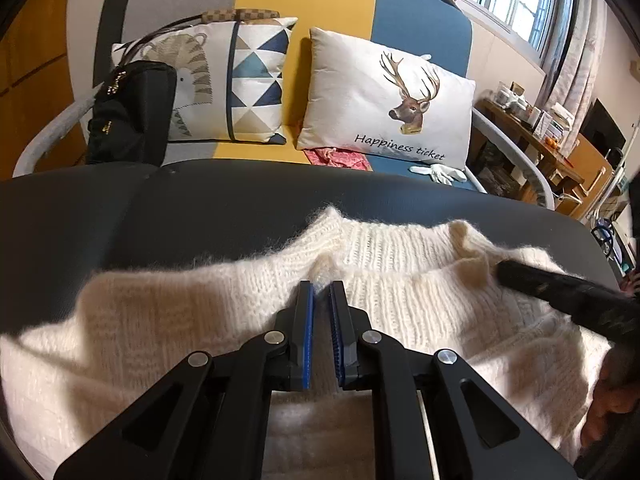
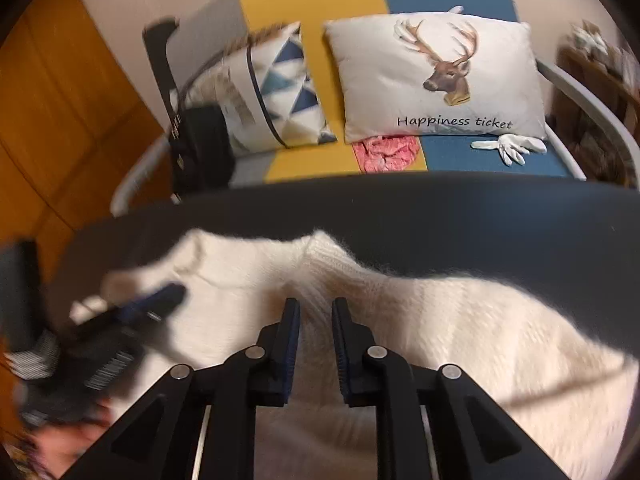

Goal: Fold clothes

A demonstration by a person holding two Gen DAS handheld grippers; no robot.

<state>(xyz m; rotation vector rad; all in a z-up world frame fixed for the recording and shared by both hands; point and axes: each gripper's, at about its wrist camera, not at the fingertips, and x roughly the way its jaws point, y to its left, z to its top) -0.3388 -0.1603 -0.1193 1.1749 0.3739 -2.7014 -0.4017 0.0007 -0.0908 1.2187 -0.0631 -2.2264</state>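
A cream knitted sweater (image 1: 160,320) lies spread on the dark grey table (image 1: 200,208), neckline toward the sofa. My left gripper (image 1: 322,286) sits at the left of the collar, its jaws nearly together with a tuft of wool pinched between the blue pads. In the right wrist view the sweater (image 2: 460,320) fills the foreground. My right gripper (image 2: 316,304) hovers over a raised ridge of knit near the collar, jaws apart and not pressing it. The left gripper (image 2: 168,296) shows blurred at the left, and the right gripper (image 1: 506,274) reaches in over the right shoulder.
Beyond the table's far edge stands a sofa with a deer cushion (image 1: 380,96), a triangle-pattern cushion (image 1: 248,80), a black bag (image 1: 128,112), a pink cloth (image 1: 336,158) and a white glove (image 1: 440,174). A cluttered wooden desk (image 1: 532,136) stands at the right.
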